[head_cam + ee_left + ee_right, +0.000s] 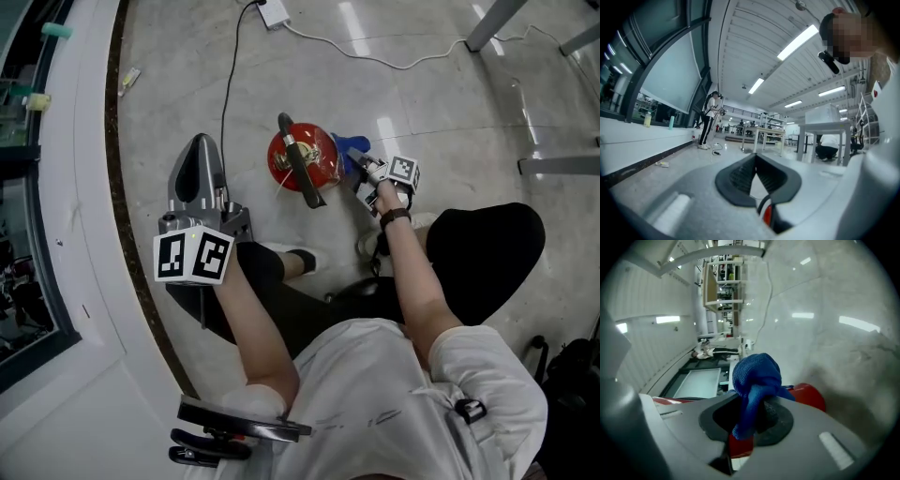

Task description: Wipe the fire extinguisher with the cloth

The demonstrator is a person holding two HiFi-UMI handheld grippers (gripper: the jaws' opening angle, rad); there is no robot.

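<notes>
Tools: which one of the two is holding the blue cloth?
The right tool, down beside the red fire extinguisher, pinches the bunched blue cloth in its jaws. The left tool, raised away from it, holds nothing.

This looks like a big open lab or workshop hall. A ribbed ceiling (740, 42) runs overhead with long strip lights (797, 42), and tall glazed windows (670, 75) line one wall above a white sill. The pale polished stone floor (431, 122) stretches wide. White metal-legged tables (825, 129) stand about it. A cable (230, 75) trails across the floor to a white plug block (274, 13). Farther off, a standing person (708, 119) handles some equipment.
</notes>
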